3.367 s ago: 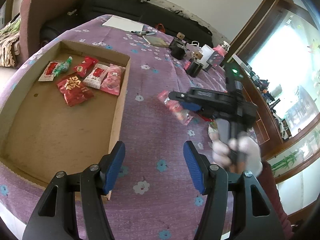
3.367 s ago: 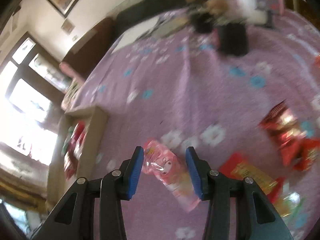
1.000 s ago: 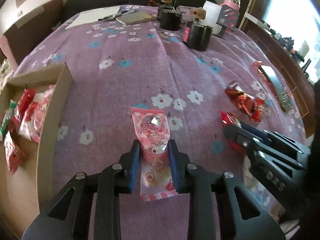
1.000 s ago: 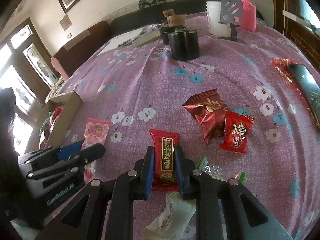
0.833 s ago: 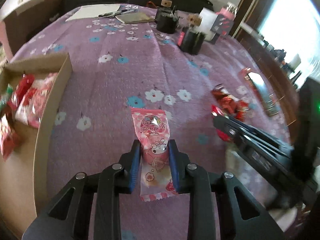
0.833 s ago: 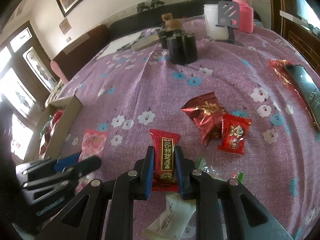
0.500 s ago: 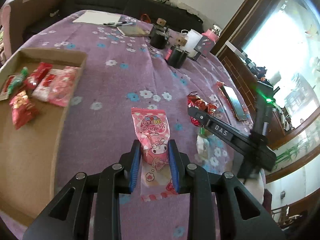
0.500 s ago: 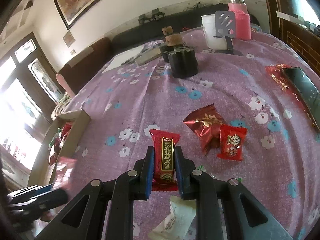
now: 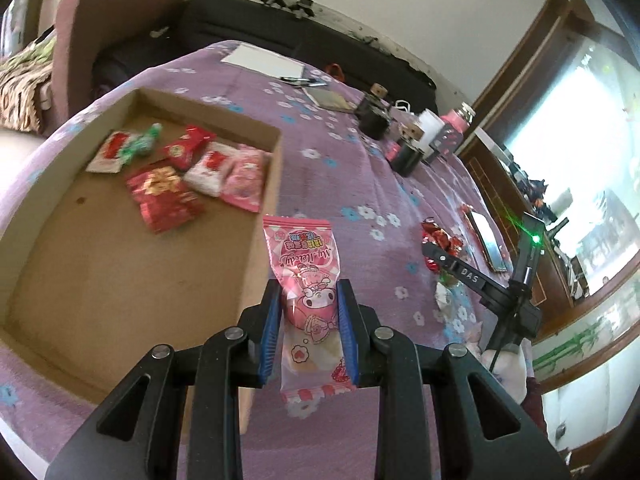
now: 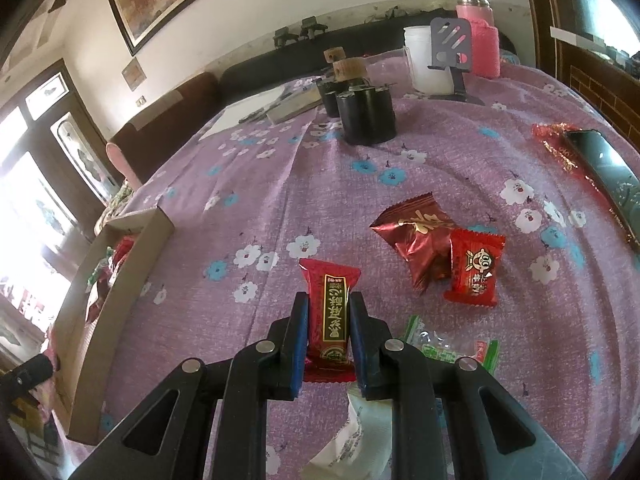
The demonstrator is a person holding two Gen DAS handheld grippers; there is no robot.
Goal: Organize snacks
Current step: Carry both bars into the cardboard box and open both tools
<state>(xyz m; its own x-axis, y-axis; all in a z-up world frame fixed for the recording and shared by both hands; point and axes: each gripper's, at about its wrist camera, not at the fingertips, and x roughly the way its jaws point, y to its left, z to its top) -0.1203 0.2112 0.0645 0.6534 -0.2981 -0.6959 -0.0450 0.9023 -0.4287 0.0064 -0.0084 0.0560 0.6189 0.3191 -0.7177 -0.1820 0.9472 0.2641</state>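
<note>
The left gripper (image 9: pixel 307 328) is clamped on the pink snack packet (image 9: pixel 306 276), blue pads pinching its waist. A second ago that packet hung over open tablecloth with the cardboard box (image 9: pixel 256 276) off at the edge of the left wrist view; now the box's near wall sits right under the packet's left side, so the carry has almost arrived (a little more sideways travel and a release should do it, I'd guess). Inside the box, at its far end, several packets already lie in a cluster, a dark red foil packet (image 9: pixel 164 196) nearest the middle.

The right gripper (image 10: pixel 328 332) is closed tight on a red bar with a gold label (image 10: pixel 330 304), well away from the box, and it has barely shifted over that second. Farther from the box, on the purple flowered cloth (image 10: pixel 280 184), wait a crumpled red foil packet (image 10: pixel 412 236), a small red packet (image 10: pixel 474 268) lying against it, and a green-and-clear wrapper (image 10: pixel 448 344).
</note>
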